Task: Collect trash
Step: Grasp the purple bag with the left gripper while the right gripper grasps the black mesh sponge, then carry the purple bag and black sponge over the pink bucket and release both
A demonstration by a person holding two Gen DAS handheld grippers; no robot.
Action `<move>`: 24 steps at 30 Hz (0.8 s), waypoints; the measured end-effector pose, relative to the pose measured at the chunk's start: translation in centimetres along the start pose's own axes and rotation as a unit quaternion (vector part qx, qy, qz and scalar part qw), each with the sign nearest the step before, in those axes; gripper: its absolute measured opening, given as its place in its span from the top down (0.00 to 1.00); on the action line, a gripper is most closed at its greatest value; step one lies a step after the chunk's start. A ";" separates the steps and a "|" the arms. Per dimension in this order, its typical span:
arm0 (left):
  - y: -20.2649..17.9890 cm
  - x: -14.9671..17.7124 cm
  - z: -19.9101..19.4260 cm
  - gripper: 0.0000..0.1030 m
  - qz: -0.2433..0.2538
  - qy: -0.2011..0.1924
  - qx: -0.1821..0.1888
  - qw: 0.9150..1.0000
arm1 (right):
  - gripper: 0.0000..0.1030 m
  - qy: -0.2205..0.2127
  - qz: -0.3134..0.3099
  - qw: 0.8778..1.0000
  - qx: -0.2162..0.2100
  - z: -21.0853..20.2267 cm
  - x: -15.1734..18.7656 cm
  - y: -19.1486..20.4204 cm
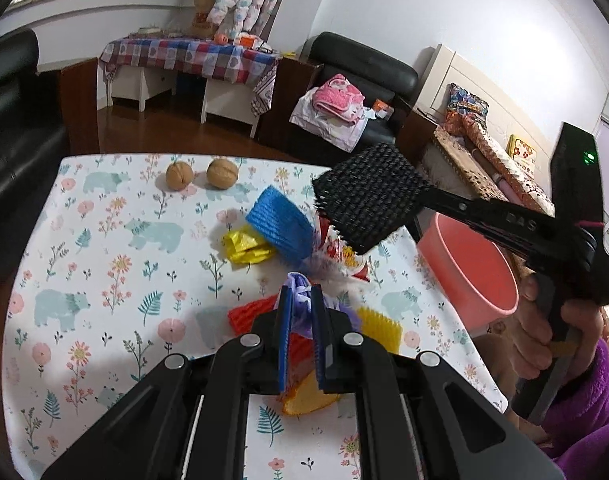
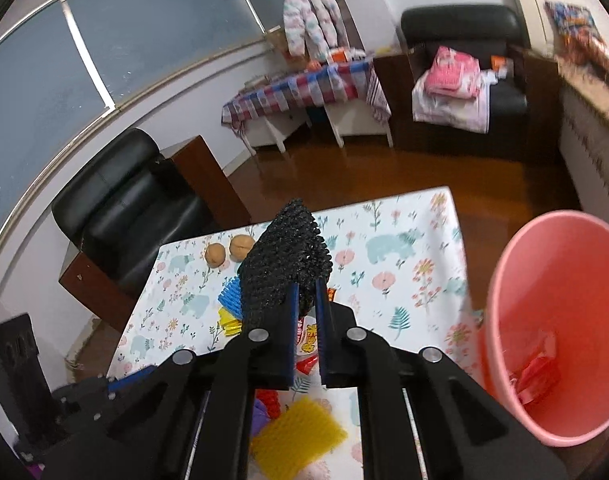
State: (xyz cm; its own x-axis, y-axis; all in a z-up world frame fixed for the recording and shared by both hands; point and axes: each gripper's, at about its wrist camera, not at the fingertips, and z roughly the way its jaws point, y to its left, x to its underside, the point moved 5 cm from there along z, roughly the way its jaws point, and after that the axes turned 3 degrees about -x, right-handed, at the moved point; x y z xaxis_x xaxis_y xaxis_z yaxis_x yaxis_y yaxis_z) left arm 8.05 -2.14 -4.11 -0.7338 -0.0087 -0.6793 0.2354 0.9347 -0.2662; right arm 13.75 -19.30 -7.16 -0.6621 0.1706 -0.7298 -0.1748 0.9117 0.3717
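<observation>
My right gripper (image 2: 307, 293) is shut on a black foam net sleeve (image 2: 284, 264) and holds it above the table; it also shows in the left wrist view (image 1: 370, 196). My left gripper (image 1: 302, 292) is shut on a purple wrapper (image 1: 300, 286) just above the table. A pink trash bin (image 2: 560, 320) stands at the table's right edge, with red wrappers (image 2: 538, 374) inside. On the floral tablecloth (image 1: 104, 240) lie a blue net sleeve (image 1: 278, 222), a yellow wrapper (image 1: 246, 245), a red net sleeve (image 1: 250, 312), a yellow net sleeve (image 1: 380, 326) and a red-white snack wrapper (image 1: 344, 254).
Two walnuts (image 1: 202, 175) sit at the table's far side. An orange net (image 1: 308, 398) lies under my left fingers. Black armchairs (image 2: 124, 208) stand beside the table, and a checked side table (image 1: 192, 56) stands at the far wall.
</observation>
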 end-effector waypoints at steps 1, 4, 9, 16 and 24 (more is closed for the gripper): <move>-0.2 -0.2 -0.2 0.92 0.002 -0.002 0.000 1.000 | 0.92 -0.006 -0.005 1.000 0.005 -0.6 -0.1 0.0; -0.7 -0.8 -0.6 0.92 0.010 -0.011 -0.001 1.000 | 0.92 -0.020 -0.007 1.000 0.014 -2.0 -0.4 -0.4; -2.1 -1.9 -1.2 0.92 0.023 -0.024 0.000 0.999 | 0.92 -0.043 0.003 0.999 0.029 -4.2 -1.1 -1.9; -4.6 -3.4 -1.2 0.92 0.046 -0.035 0.007 0.998 | 0.92 -0.071 0.016 0.995 0.074 -7.2 -1.3 -5.2; -8.7 -4.4 -0.1 0.92 0.077 -0.033 0.032 0.996 | 0.92 -0.085 0.042 0.988 0.123 -10.1 -0.5 -9.8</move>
State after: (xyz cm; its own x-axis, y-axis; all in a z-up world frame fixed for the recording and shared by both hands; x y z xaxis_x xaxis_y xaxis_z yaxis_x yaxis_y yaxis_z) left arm 9.16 -10.22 1.29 -0.6430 0.1069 -0.7584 0.3836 0.9020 -0.1981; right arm 8.43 -32.09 -4.65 -0.5319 0.2910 -0.7952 0.0728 0.9513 0.2995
